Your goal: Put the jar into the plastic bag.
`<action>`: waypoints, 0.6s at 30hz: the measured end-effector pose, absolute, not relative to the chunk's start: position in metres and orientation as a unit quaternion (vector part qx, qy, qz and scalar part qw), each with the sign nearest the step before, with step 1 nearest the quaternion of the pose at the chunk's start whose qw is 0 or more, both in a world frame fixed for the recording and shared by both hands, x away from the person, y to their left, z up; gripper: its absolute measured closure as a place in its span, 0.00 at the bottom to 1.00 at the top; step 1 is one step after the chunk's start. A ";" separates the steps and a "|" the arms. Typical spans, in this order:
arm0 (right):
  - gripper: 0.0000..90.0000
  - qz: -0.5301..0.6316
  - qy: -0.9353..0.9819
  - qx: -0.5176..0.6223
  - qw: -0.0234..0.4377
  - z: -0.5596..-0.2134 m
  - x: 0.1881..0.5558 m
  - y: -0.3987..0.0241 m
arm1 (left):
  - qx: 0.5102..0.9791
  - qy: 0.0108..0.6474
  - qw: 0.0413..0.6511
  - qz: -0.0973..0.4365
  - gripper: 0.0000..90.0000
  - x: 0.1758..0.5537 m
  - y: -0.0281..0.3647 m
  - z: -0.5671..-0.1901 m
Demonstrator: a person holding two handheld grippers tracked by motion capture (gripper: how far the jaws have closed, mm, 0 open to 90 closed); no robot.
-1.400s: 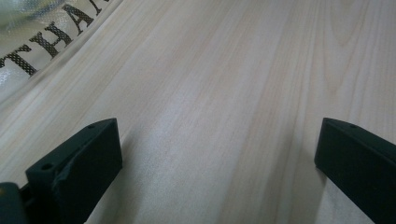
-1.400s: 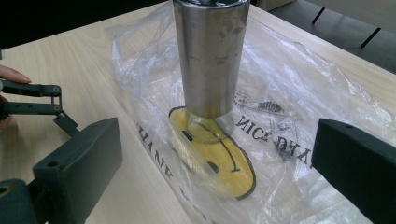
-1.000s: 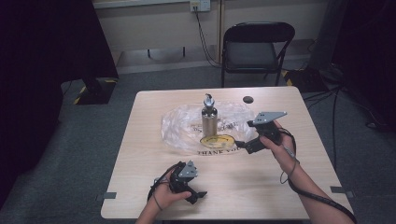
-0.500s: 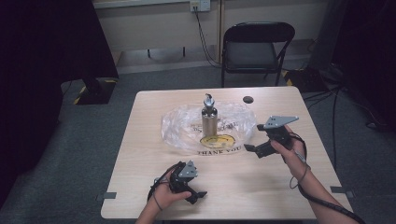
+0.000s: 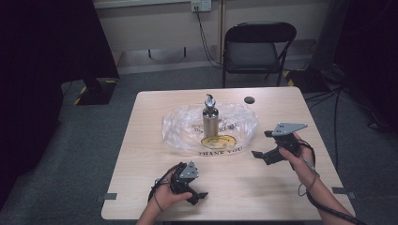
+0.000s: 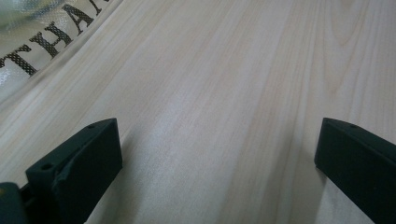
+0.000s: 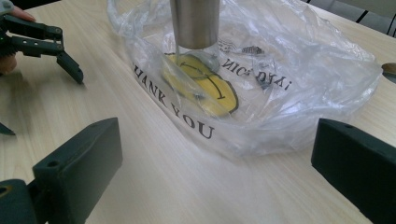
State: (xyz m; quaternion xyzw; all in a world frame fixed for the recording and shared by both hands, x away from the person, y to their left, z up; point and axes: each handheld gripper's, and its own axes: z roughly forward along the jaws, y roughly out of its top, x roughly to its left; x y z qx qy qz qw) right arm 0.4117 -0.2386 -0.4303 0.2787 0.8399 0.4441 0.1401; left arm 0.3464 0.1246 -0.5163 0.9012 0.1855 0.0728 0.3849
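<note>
1. Right gripper (image 5: 266, 148) hovers just above the table (image 5: 141, 140), jaws spread wide and holding nothing, aimed at the bag ahead of it. Left gripper (image 5: 195, 194) sits low over bare wood nearer the person, jaws also wide apart and empty.

2. Clear plastic bag (image 7: 299, 79) lies flattened just ahead of the right gripper's jaws, with "THANK YOU" lettering and a yellow smiley print. It looks thin, soft and slippery, likely to crumple and slide rather than lift cleanly. The rumpled edge nearest the right jaws seems the easiest place to pinch.

3. Metal bottle (image 5: 210, 121) stands upright on the bag, farther ahead of the right gripper, with a small spout cap on top. It appears rigid, smooth and heavier than the bag, and a tall narrow body may tip if the film under it is pulled. The straight cylinder wall is the likely hold.

4. Beyond the bottle, a dark round hole (image 5: 249, 100) sits in the tabletop, and a folding chair (image 5: 259, 47) stands past the far edge. Nothing lies between either gripper and the bag.
</note>
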 end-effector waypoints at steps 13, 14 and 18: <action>0.01 0.436 0.841 0.288 0.140 -0.441 0.404 -0.251 | 0.901 0.185 0.385 0.073 0.00 0.346 0.125 -0.516; 0.01 0.435 0.841 0.289 0.140 -0.442 0.403 -0.252 | 0.901 0.185 0.385 0.073 0.00 0.346 0.125 -0.516; 0.01 0.435 0.840 0.292 0.141 -0.444 0.401 -0.256 | 0.901 0.185 0.385 0.073 0.00 0.346 0.125 -0.516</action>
